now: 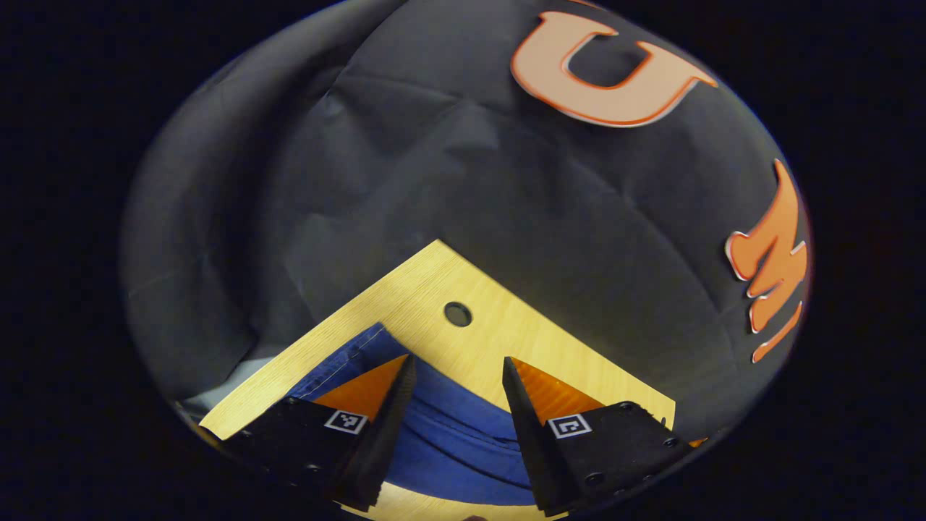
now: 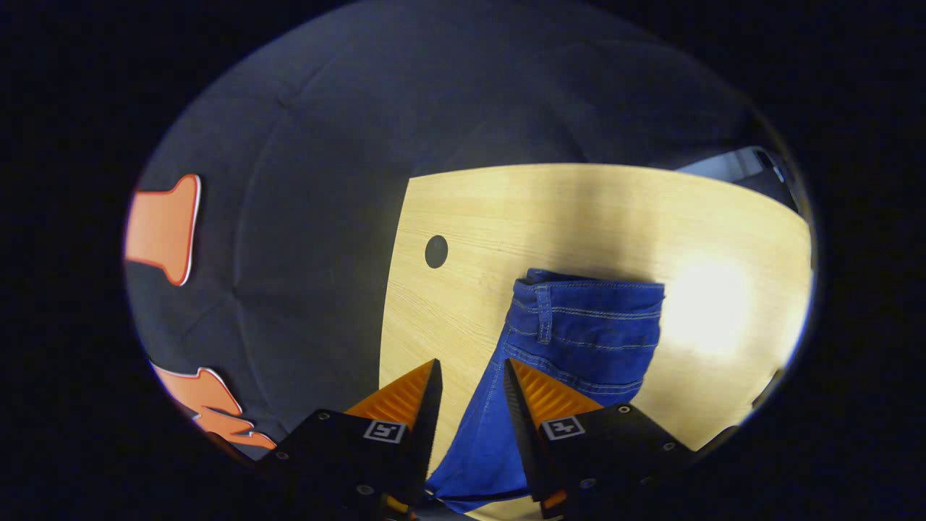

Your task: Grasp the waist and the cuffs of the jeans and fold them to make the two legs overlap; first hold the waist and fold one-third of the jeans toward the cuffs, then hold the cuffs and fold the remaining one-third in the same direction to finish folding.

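The blue jeans lie on the light wooden table, folded lengthwise. In the right gripper view the waist with its belt loop is at the far end, and the legs run back toward me. My right gripper is open just above the legs, and the cloth's near end shows low between its fingers. In the left gripper view, the jeans spread beneath my left gripper. It is open wide, with its fingers over the cloth, near a corner of the table. I cannot tell whether either gripper touches the cloth.
A round cable hole pierces the tabletop near the corner, and the same hole lies left of the waist. Black booth cloth hangs close behind the table's edges. Bare wood stretches to the right of the jeans.
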